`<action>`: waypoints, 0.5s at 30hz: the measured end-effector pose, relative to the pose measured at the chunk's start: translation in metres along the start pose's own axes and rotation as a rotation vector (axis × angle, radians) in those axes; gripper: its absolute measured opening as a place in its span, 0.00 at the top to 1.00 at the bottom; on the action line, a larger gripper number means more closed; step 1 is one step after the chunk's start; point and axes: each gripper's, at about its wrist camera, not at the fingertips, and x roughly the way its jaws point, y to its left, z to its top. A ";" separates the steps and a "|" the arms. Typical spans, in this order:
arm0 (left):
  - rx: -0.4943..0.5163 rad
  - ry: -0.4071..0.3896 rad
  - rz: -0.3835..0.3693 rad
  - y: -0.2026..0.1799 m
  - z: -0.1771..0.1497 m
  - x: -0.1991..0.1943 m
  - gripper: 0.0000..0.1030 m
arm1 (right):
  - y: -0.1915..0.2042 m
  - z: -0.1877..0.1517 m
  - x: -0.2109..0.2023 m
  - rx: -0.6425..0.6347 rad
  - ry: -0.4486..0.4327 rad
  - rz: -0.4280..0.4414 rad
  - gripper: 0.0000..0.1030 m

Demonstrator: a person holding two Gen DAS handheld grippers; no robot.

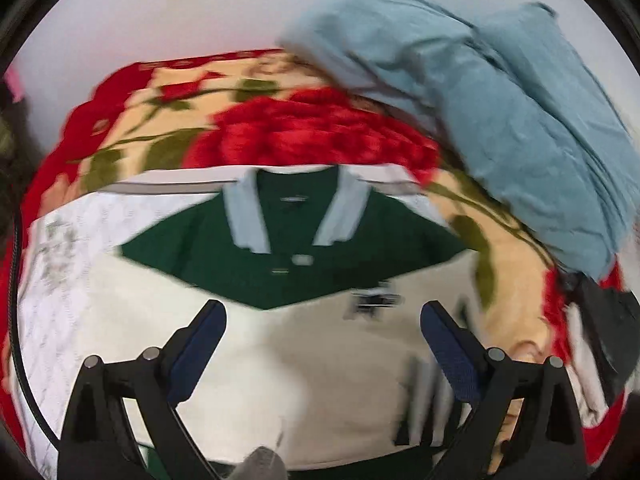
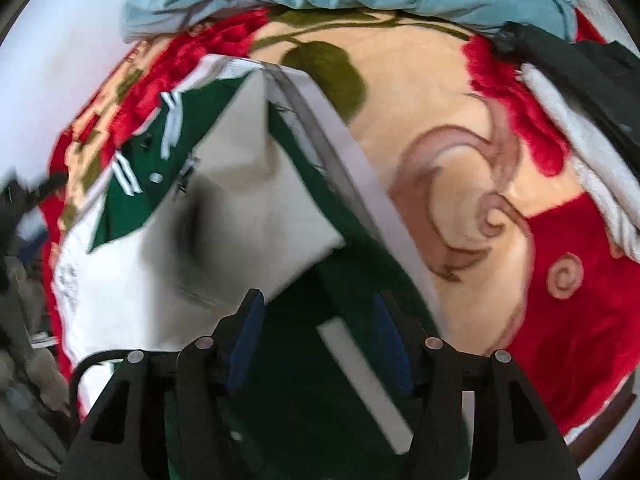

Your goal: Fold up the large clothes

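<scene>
Between my left gripper's (image 1: 323, 322) wide-spread jaws lies only the cream folded panel of the green-and-cream polo shirt (image 1: 280, 240), flat below, nothing pinched. Its collar (image 1: 296, 212) sits straight ahead of those jaws, so the shirt's long axis runs away from me toward the red floral fleece blanket (image 1: 280, 132). My right gripper (image 2: 316, 340) hovers half-spread over the green side edge, apparently not pinching it. Judging by this, my right hand seems nearer the next fold line.

We see a plain pale wall (image 1: 168, 12) behind the bed. A plush blanket (image 2: 460, 128) in red and cream, with roses, covers it, and a crumpled blue quilt (image 1: 500, 100) lies heaped along the far edge.
</scene>
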 end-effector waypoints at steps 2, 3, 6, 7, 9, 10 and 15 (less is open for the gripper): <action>-0.049 -0.010 0.099 0.035 -0.006 -0.008 0.04 | 0.012 0.011 0.005 0.000 0.015 0.083 0.43; -0.089 -0.006 0.164 0.059 -0.012 -0.011 0.04 | 0.018 0.016 0.008 -0.002 0.021 0.112 0.43; -0.203 0.022 0.299 0.118 -0.031 -0.019 0.04 | 0.040 0.034 0.032 -0.029 0.045 0.142 0.43; -0.228 0.028 0.340 0.133 -0.037 -0.021 0.04 | 0.047 0.040 0.047 -0.044 0.075 0.124 0.43; -0.273 0.042 0.449 0.166 -0.053 -0.025 0.04 | 0.057 0.047 0.080 -0.055 0.163 0.111 0.43; -0.284 0.050 0.484 0.176 -0.059 -0.025 0.04 | 0.061 0.048 0.100 -0.045 0.228 0.124 0.44; -0.314 0.072 0.635 0.220 -0.085 -0.034 0.04 | 0.091 0.042 0.133 -0.121 0.276 0.205 0.94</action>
